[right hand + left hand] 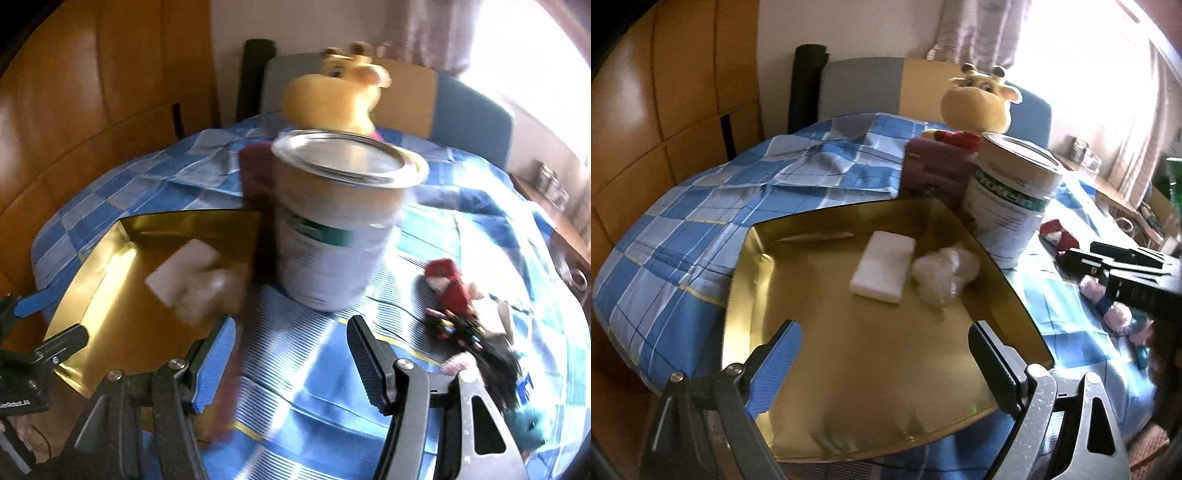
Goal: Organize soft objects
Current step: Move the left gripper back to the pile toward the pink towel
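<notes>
A gold tray [849, 369] lies on the blue checked cloth and holds a white sponge block [882, 271] and a white cotton tuft [945, 273]. My left gripper [884, 332] hangs open over the tray's near half, with nothing between its fingers. My right gripper [291, 325] is open and empty above the cloth, in front of a tall tin can [332, 236], just right of the tray [110, 332]. A red plush toy [450, 284] and small pink and teal soft toys [524, 424] lie on the cloth to its right. The right wrist view is blurred.
A yellow giraffe plush [979, 99] and a pink box [934, 170] stand behind the can [1012, 199]. A chair back rises beyond the table's far edge. A wooden wall is on the left, a bright curtained window on the right. Bare cloth [701, 221] lies left of the tray.
</notes>
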A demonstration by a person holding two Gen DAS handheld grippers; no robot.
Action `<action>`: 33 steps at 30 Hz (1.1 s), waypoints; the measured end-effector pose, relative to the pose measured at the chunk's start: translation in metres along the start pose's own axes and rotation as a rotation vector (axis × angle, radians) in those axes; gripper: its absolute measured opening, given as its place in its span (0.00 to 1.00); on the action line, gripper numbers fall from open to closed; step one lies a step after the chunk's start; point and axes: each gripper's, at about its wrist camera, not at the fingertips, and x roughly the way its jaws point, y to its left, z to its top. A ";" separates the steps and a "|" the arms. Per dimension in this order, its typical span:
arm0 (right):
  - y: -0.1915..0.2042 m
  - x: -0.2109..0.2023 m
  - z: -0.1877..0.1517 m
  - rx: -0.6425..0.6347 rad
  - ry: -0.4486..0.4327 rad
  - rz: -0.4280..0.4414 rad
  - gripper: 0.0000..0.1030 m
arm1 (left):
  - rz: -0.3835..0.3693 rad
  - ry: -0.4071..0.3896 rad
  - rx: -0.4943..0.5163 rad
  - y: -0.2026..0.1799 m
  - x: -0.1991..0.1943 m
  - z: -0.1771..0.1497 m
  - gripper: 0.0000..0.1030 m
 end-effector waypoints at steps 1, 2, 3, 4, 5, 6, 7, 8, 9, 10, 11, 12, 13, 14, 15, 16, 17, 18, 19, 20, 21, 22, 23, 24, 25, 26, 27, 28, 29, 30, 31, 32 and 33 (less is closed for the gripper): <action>-0.007 -0.003 -0.002 0.016 -0.004 -0.011 0.62 | -0.003 0.001 0.014 -0.005 0.000 0.000 0.90; -0.017 -0.006 -0.004 0.035 -0.010 -0.027 0.62 | -0.005 0.001 0.021 -0.007 0.000 0.000 0.90; -0.023 -0.008 -0.006 0.044 -0.012 -0.036 0.62 | -0.010 0.003 0.032 -0.011 -0.001 0.000 0.90; -0.033 -0.012 -0.008 0.061 -0.017 -0.055 0.62 | -0.014 0.003 0.039 -0.014 -0.001 0.000 0.90; -0.042 -0.015 -0.010 0.073 -0.019 -0.071 0.62 | -0.018 0.004 0.048 -0.018 -0.001 0.000 0.90; -0.052 -0.017 -0.012 0.087 -0.020 -0.089 0.62 | -0.023 0.005 0.057 -0.021 -0.001 0.000 0.90; -0.059 -0.019 -0.015 0.098 -0.021 -0.101 0.62 | -0.028 0.006 0.067 -0.025 -0.002 0.000 0.90; -0.071 -0.023 -0.018 0.118 -0.023 -0.121 0.62 | -0.033 0.005 0.078 -0.029 -0.002 0.000 0.90; -0.082 -0.026 -0.021 0.137 -0.025 -0.142 0.62 | -0.039 0.003 0.092 -0.034 -0.003 0.001 0.90; -0.092 -0.030 -0.023 0.154 -0.027 -0.160 0.62 | -0.043 0.002 0.100 -0.037 -0.004 0.001 0.90; -0.107 -0.034 -0.027 0.178 -0.031 -0.189 0.62 | -0.053 0.002 0.113 -0.043 -0.004 0.002 0.90; -0.119 -0.037 -0.031 0.202 -0.033 -0.217 0.62 | -0.058 0.002 0.120 -0.046 -0.004 0.003 0.90; -0.131 -0.040 -0.035 0.226 -0.036 -0.242 0.62 | -0.067 0.001 0.131 -0.051 -0.004 0.004 0.90; -0.147 -0.044 -0.041 0.261 -0.040 -0.274 0.62 | -0.078 0.000 0.144 -0.057 -0.004 0.005 0.90; -0.160 -0.047 -0.046 0.291 -0.044 -0.299 0.62 | -0.086 -0.001 0.156 -0.062 -0.005 0.006 0.90; -0.181 -0.051 -0.056 0.338 -0.050 -0.338 0.62 | -0.096 -0.002 0.169 -0.068 -0.006 0.007 0.90; -0.195 -0.053 -0.064 0.383 -0.055 -0.369 0.62 | -0.107 -0.003 0.183 -0.075 -0.006 0.008 0.90; -0.206 -0.055 -0.071 0.428 -0.058 -0.392 0.62 | -0.119 0.000 0.196 -0.082 -0.005 0.010 0.90; -0.222 -0.059 -0.082 0.507 -0.063 -0.411 0.62 | -0.128 0.001 0.205 -0.087 -0.005 0.011 0.90; -0.235 -0.061 -0.089 0.573 -0.066 -0.413 0.62 | -0.140 0.001 0.216 -0.094 -0.005 0.012 0.90; -0.247 -0.064 -0.094 0.651 -0.073 -0.411 0.62 | -0.155 0.003 0.226 -0.102 -0.005 0.014 0.90; -0.259 -0.070 -0.101 0.727 -0.096 -0.411 0.62 | -0.168 0.007 0.230 -0.106 -0.004 0.014 0.90; -0.265 -0.073 -0.104 0.765 -0.108 -0.410 0.62 | -0.196 0.017 0.232 -0.112 -0.003 0.015 0.90; -0.270 -0.076 -0.108 0.796 -0.116 -0.409 0.62 | -0.219 0.027 0.235 -0.118 -0.001 0.016 0.90; -0.276 -0.079 -0.114 0.835 -0.123 -0.401 0.62 | -0.237 0.037 0.239 -0.125 0.000 0.016 0.90; -0.278 -0.081 -0.117 0.855 -0.124 -0.395 0.62 | -0.249 0.047 0.240 -0.132 0.002 0.017 0.90; -0.280 -0.081 -0.120 0.873 -0.123 -0.387 0.62 | -0.263 0.062 0.242 -0.138 0.005 0.017 0.90; -0.282 -0.082 -0.120 0.885 -0.121 -0.380 0.62 | -0.284 0.086 0.246 -0.146 0.008 0.019 0.90; -0.282 -0.082 -0.121 0.894 -0.120 -0.373 0.62 | -0.307 0.111 0.246 -0.154 0.013 0.020 0.90; -0.279 -0.084 -0.122 0.898 -0.119 -0.370 0.62 | -0.313 0.122 0.244 -0.159 0.016 0.020 0.89; -0.279 -0.081 -0.122 0.900 -0.118 -0.364 0.62 | -0.320 0.135 0.241 -0.166 0.020 0.021 0.88; -0.280 -0.082 -0.122 0.900 -0.117 -0.356 0.62 | -0.334 0.157 0.240 -0.173 0.025 0.022 0.88; -0.278 -0.081 -0.122 0.900 -0.115 -0.353 0.62 | -0.354 0.186 0.237 -0.179 0.030 0.022 0.88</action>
